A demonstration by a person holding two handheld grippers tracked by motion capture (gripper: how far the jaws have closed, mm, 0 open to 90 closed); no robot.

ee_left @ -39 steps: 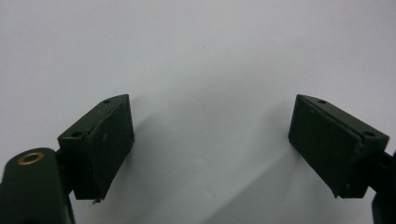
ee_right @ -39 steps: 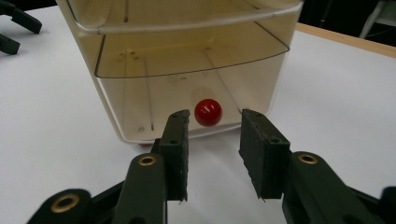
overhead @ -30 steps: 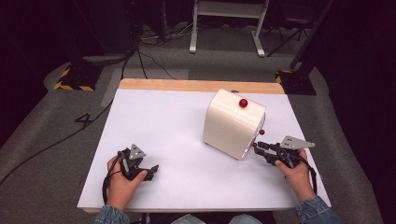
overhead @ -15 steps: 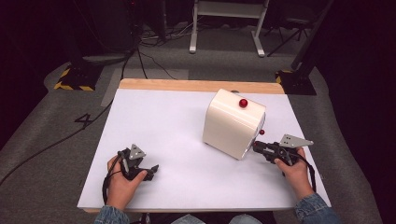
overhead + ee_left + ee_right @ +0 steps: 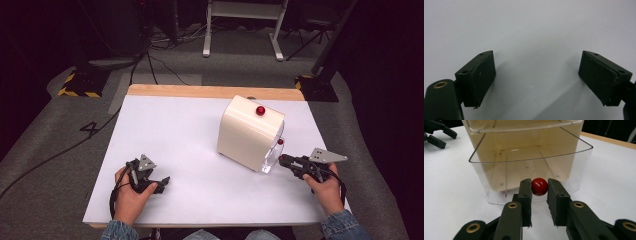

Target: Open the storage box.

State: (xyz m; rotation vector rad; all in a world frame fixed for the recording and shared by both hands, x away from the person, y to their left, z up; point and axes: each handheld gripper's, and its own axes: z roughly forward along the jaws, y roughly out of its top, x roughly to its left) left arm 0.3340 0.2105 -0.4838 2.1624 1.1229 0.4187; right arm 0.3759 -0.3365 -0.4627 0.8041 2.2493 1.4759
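Your right gripper [image 5: 539, 191] has just been closing and now it's pinching the red knob [image 5: 539, 186] on the clear drawer [image 5: 529, 170] of the cream box [image 5: 248, 131], knob sitting right between the pads at the tips. Your left gripper [image 5: 536, 75] has its jaws spread wide, just white table [image 5: 531, 30] between them.

Wide bare stretch of white table [image 5: 185, 135] between left gripper [image 5: 162, 183] and cream box [image 5: 247, 131]; free passage there. Box's clear drawer [image 5: 529, 167] barred the way ahead of right gripper [image 5: 539, 195], red knob [image 5: 539, 186] clamped between its pads. Open table to either side of drawer. Second red knob [image 5: 260, 110] stood proud of box top.
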